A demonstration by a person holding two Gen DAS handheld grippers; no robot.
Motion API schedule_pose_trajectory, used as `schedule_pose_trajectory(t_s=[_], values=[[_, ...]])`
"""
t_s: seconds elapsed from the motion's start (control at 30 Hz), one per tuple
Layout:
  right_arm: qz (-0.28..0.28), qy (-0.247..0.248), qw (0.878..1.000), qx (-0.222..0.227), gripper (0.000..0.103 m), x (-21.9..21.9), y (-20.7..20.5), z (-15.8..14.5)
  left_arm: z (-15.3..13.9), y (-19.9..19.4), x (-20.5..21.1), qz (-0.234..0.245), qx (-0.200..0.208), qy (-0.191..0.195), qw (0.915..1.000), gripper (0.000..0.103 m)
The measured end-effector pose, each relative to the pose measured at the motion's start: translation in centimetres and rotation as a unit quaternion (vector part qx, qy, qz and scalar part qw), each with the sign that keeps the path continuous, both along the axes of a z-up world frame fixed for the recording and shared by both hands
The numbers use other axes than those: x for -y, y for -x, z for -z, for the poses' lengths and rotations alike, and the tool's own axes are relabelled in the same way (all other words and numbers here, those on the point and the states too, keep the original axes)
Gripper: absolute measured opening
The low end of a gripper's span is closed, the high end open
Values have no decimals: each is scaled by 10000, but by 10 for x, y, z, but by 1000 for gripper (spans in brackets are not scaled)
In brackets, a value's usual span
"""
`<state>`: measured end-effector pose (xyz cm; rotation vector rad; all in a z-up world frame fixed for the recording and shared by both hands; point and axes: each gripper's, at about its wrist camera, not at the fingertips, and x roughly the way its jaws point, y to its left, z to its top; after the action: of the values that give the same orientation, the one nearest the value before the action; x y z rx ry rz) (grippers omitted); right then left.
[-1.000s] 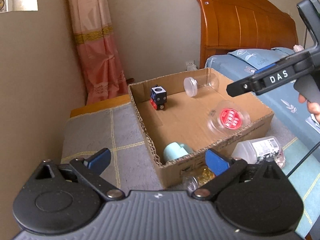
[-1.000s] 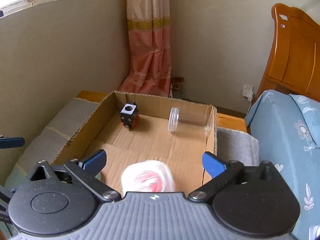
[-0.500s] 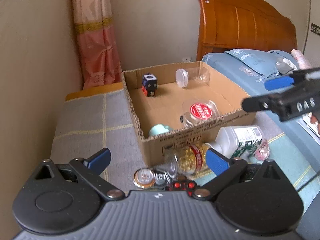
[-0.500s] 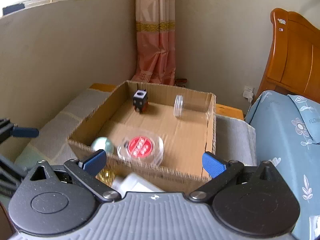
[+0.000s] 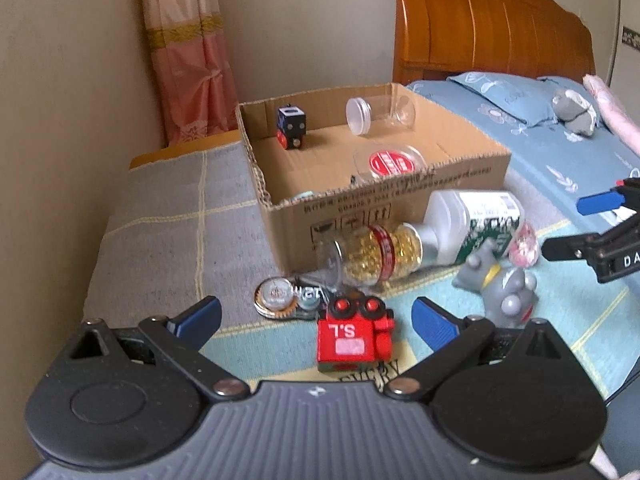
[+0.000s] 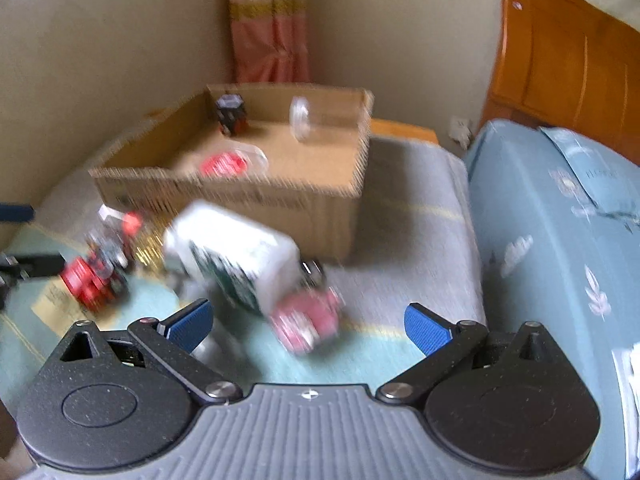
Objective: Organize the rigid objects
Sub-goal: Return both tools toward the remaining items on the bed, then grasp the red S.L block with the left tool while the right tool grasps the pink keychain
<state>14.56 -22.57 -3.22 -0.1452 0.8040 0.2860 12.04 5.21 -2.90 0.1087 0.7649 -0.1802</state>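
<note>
So the cardboard box (image 5: 404, 208) sits on the grey checked blanket (image 5: 168, 232) and already holds a black-and-blue cube toy (image 5: 291, 126), a clear jar lying on its side (image 5: 380, 110) and a red-lidded clear tub (image 5: 390, 162). Just in front of the box there's a pile on the blanket: a bottle of gold capsules (image 5: 376, 254), a white bottle (image 5: 472, 220) touching it, a grey figurine (image 5: 500, 284), a red toy train (image 5: 354, 338) and a round metal bit (image 5: 278, 294). Left gripper (image 5: 316, 320) is spread wide around the train, not touching it. Right gripper (image 6: 306, 322) is wide open too, near the white bottle, but that view's pretty blurry.
</note>
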Motion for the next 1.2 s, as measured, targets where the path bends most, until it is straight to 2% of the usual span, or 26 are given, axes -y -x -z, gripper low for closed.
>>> schedule_pose_trajectory(t_s=[0.17, 0.33, 0.43, 0.7, 0.83, 0.93, 1.03, 1.07, 1.2], values=[[193, 282, 9991, -255, 103, 15, 3, 28, 10, 0, 4, 27, -145, 1, 9999, 101], [147, 343, 9980, -510, 103, 17, -1, 46, 20, 0, 9, 76, -250, -22, 9997, 101], [16, 180, 9984, -530, 103, 19, -1, 50, 27, -3, 9, 85, -315, -14, 9995, 101], [-227, 115, 9992, -297, 103, 22, 3, 54, 46, -10, 13, 256, -445, 17, 9987, 100], [-242, 103, 9993, -262, 103, 21, 3, 54, 53, -15, 14, 247, -514, 128, 9983, 94], [-289, 89, 9993, -213, 103, 23, 4, 55, 51, -16, 15, 291, -416, 139, 9986, 83], [-360, 75, 9992, -155, 103, 23, 3, 55, 48, -17, 17, 331, -364, 149, 9987, 66], [-395, 75, 9991, -156, 103, 23, 3, 55, 47, -17, 17, 333, -355, 153, 9987, 56], [-595, 97, 9980, -192, 103, 24, -2, 54, 45, -17, 16, 293, -425, 152, 9986, 53]])
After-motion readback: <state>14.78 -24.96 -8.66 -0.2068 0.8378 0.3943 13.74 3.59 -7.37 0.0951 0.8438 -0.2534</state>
